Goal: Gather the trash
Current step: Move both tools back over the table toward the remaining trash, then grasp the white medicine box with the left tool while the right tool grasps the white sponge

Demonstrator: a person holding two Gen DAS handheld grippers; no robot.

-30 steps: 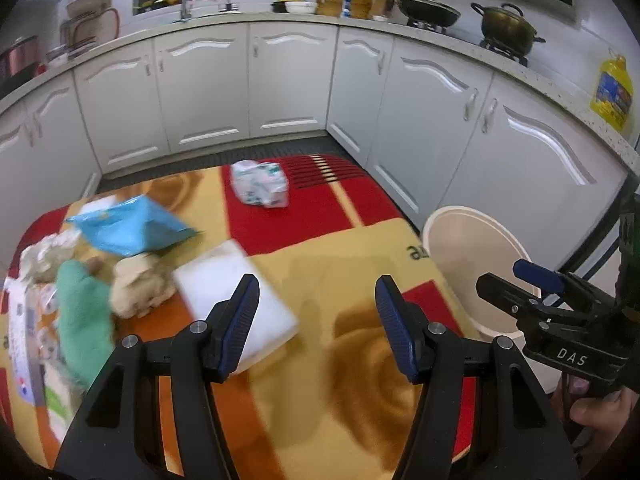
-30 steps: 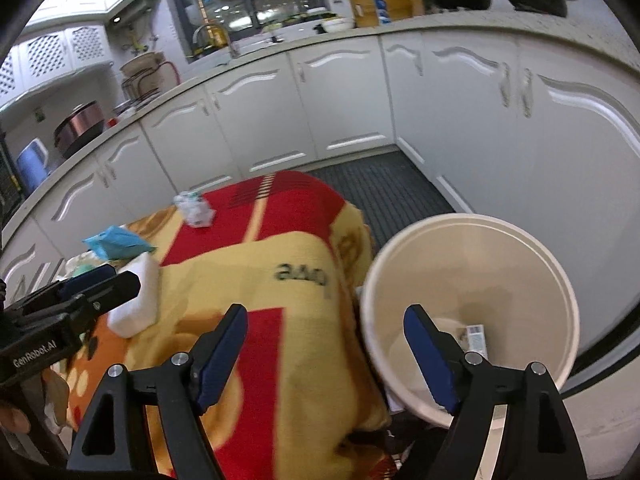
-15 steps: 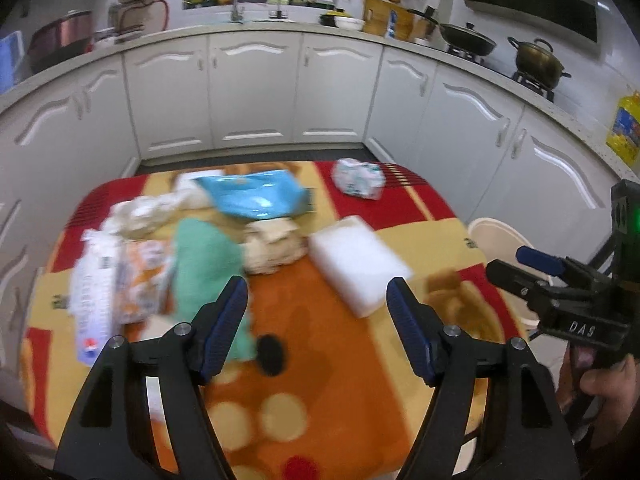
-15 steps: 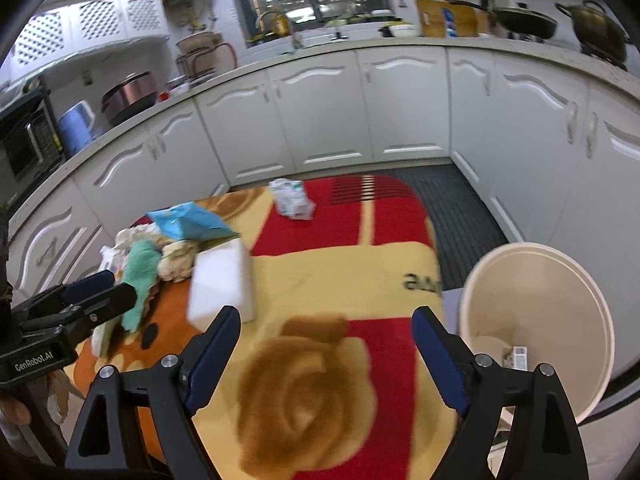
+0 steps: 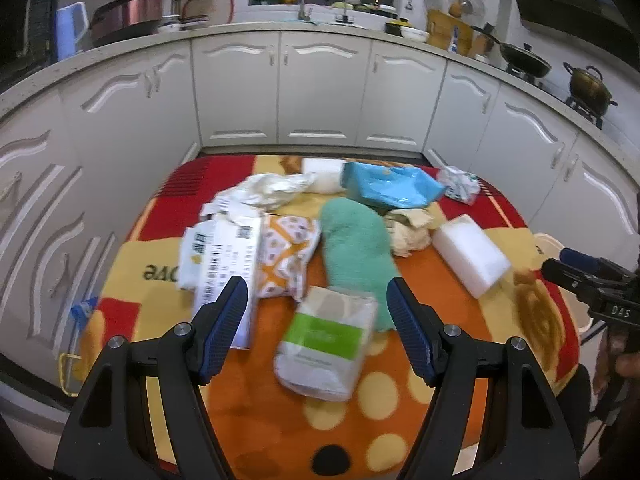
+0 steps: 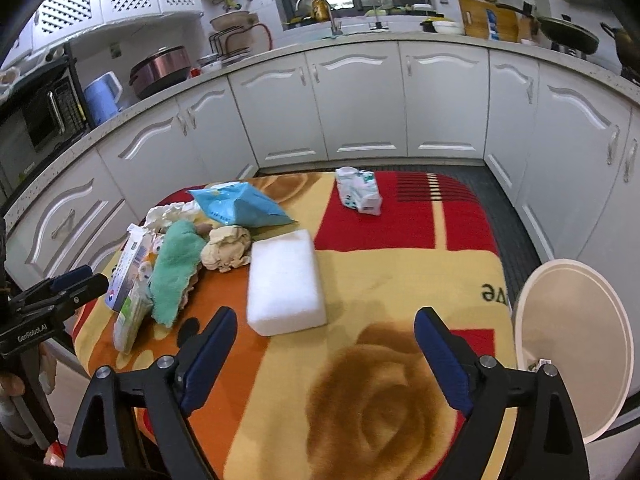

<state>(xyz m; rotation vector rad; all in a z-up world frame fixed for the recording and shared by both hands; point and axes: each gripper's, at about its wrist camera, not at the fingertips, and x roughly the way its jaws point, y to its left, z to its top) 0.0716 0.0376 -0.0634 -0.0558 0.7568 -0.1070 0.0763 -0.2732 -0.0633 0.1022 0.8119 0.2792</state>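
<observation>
Trash sits in a loose pile on the bench (image 6: 400,280), which is covered by a red/yellow/orange blanket with a rose print. Pile contents, left wrist view: green-and-white packet (image 5: 326,338) nearest the left gripper (image 5: 316,320), green cloth (image 5: 356,248) behind and touching it, orange-patterned wrapper (image 5: 286,254) just beside the cloth, white printed carton (image 5: 224,260) to the left of the wrapper. Further back: crumpled white paper (image 5: 268,192), blue bag (image 5: 390,186), beige crumpled wad (image 5: 408,226) touching the cloth's far right side. White foam block (image 5: 470,254) lies apart on the right. Small crumpled green-white pack (image 5: 458,184) alone near the far right edge.

Left gripper: jaws released and spread, having just been opening; nothing pinched. Green-and-white packet shows in the gap between the fingers, no pad contact visible.

Right gripper (image 6: 324,356): jaws released and wide, having just been opening; only blanket between them. Foam block sits just ahead of its left finger, not touching.

White bin (image 6: 572,344) stands off the bench's right edge, beside the right gripper; a small scrap is visible at its bottom.

Each gripper shows at the edge of the other's view, with part of a hand (image 5: 624,364) on the handle.
</observation>
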